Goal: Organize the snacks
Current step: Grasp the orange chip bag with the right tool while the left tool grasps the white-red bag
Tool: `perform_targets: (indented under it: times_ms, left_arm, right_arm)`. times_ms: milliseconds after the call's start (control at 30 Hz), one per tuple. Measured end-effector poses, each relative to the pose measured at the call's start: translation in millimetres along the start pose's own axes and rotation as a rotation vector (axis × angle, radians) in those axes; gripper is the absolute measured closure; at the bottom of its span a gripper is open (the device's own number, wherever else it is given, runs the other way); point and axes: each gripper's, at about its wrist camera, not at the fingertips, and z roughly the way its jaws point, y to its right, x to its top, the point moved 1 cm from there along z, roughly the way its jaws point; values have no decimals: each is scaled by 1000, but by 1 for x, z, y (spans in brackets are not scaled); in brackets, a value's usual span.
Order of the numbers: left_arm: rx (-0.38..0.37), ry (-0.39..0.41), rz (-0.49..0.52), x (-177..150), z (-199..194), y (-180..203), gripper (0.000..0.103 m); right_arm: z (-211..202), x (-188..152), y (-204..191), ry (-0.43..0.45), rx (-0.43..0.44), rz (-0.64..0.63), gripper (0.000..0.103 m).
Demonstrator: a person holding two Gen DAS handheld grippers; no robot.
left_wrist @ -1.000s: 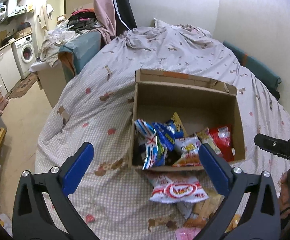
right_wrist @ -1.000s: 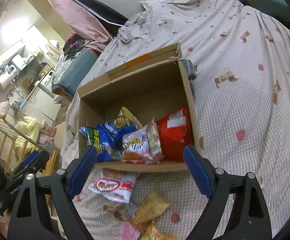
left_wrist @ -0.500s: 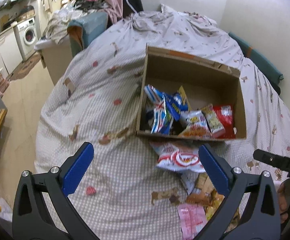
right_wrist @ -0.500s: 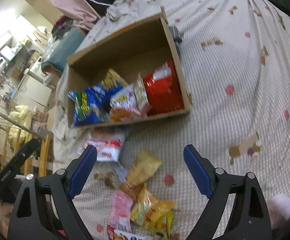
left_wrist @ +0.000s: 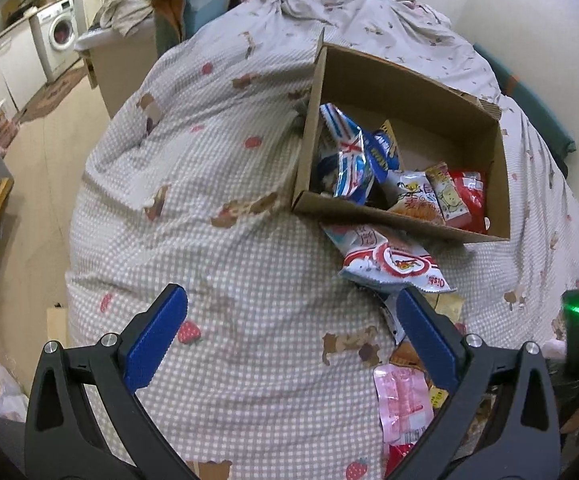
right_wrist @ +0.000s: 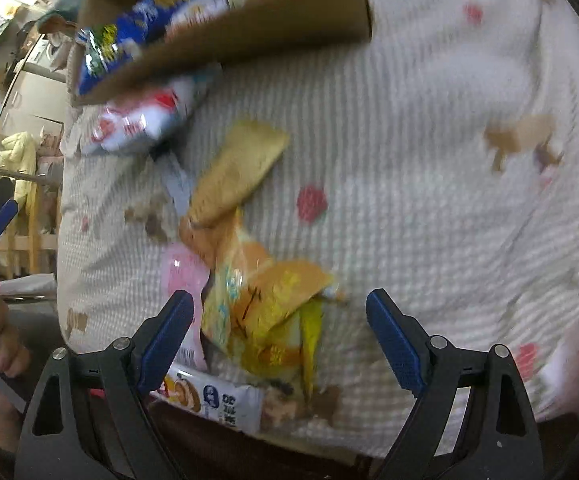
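The right tongs (right_wrist: 279,342) are spread wide and empty, poised low over the crumpled yellow packets (right_wrist: 267,312) that sit in the lower middle of the right wrist view, between the two blue pads; this view is smeared with motion, so fine detail of the pile is uncertain. The step in hand looks like picking the next loose snack for the cardboard box (left_wrist: 405,220). To do it well, I would settle the tongs before closing, straddle one packet only, and pinch across a crimped edge or a flat fold, not the puffed middle, since these bags are slippery and will squirt out or burst. The packets overlap, so lift slowly and check that a neighbour is not dragged along. Just left of the yellow ones lies a pink packet (right_wrist: 181,268), and a white bar wrapper (right_wrist: 213,398) lies at the lower edge; a tan packet (right_wrist: 237,172) sits higher, toward the centre. The left tongs (left_wrist: 289,336) are likewise spread and holding nothing, hovering over bare bedspread (left_wrist: 217,264) in the lower part of the left wrist view, well apart from the pile. A white and red bag (left_wrist: 393,262) lies touching the box's near wall, right of centre. The box rests on the bed in the upper right and already holds several bags; the soft bedding means it may tip if leaned on.
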Motion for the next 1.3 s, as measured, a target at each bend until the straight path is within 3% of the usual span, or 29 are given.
perform_targets:
  times_ms: [133, 233, 433, 633, 767, 867, 1033, 1200, 1300]
  left_arm:
    - [-6, 1, -9, 1, -2, 0, 0]
    - [-2, 13, -7, 2, -4, 1, 0]
    - [-7, -8, -35, 3, 1, -4, 0]
    - [-29, -53, -46, 1, 13, 0, 0]
    - [-73, -115, -50, -1, 30, 14, 0]
    - [-100, -162, -40, 4, 47, 29, 0]
    - [-150, -208, -80, 15, 78, 46, 2]
    - [-165, -267, -116, 20, 107, 59, 22]
    - [-169, -288, -144, 19, 118, 64, 26]
  right_arm:
    - [14, -2, -8, -30, 12, -13, 15]
    - [22, -2, -11, -48, 4, -27, 31]
    - [11, -4, -9, -8, -28, -58, 46]
    - [-29, 5, 2, 103, -24, -32, 47]
    - [-61, 15, 11, 245, 45, 35, 47]
    - [-71, 23, 21, 297, 66, 88, 47]
    - [-71, 29, 31, 294, 104, 143, 47]
    - [-71, 30, 30, 290, 119, 148, 47]
    - [-70, 29, 28, 284, 121, 142, 47]
